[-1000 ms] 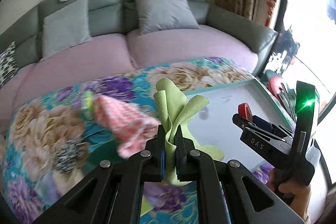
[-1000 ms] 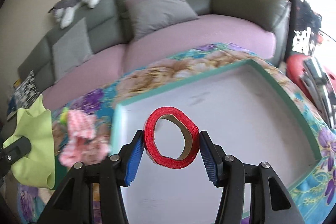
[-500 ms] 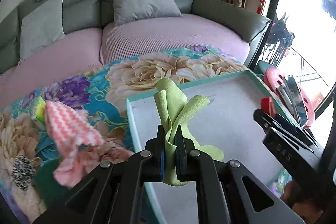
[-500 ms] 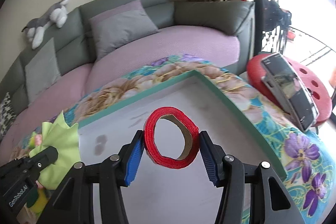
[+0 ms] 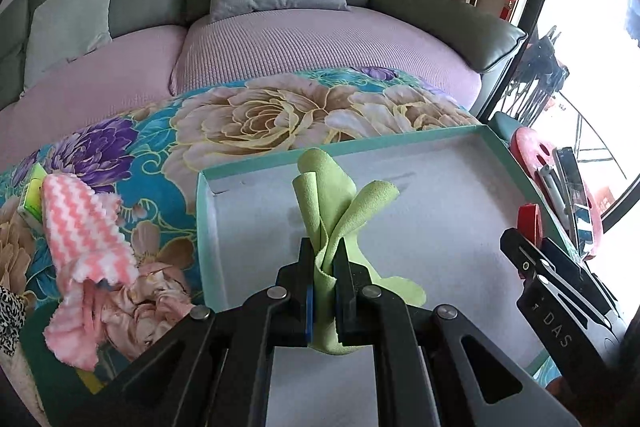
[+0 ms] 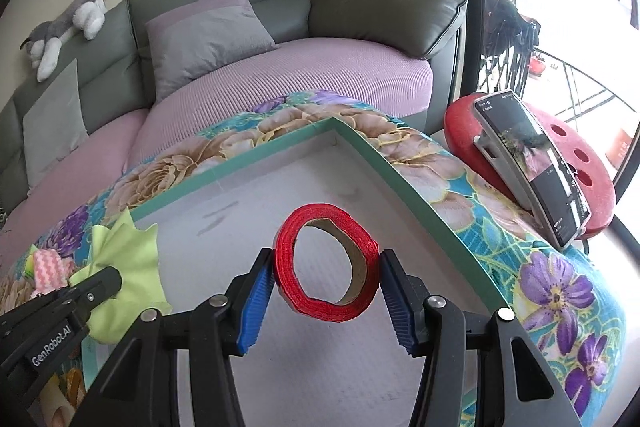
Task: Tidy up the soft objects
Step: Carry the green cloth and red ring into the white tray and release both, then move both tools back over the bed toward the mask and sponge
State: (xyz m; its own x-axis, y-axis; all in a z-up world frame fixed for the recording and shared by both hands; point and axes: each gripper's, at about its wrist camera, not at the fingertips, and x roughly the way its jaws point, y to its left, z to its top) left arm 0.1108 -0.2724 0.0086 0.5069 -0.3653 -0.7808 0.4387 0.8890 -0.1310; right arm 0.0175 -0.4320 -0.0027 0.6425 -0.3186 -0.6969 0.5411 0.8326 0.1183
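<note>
The left gripper [image 5: 323, 281] is clamped on a bunched green cloth [image 5: 334, 211], held above the near-left part of the tray [image 5: 392, 142] and clear of its floor. The right gripper [image 6: 326, 281] is closed on a roll of red ribbon [image 6: 326, 265], pinched edge to edge between the blue pads [image 6: 256, 301] so that the roll is squeezed slightly oval; it hangs over the middle of the same tray.

Progress, as judged from the layout: nothing lies in the tray — its white floor shows only faint marks. Two items are in hand and not yet released. A pink zigzag cloth [image 5: 82, 227] and a crumpled pale pink fabric [image 5: 148, 307] remain on the floral tablecloth [image 5: 248, 119] to the left of the tray, beside a small yellow-green item that cannot be identified. The task therefore appears to be at an early stage.

Legible markings: "GenRobot.AI" on the left gripper's arm in the right wrist view, and "DAS" on the right gripper's body in the left wrist view. Text on the phone [image 6: 532, 163] propped on the red stool [image 6: 576, 163] is too small to read.
</note>
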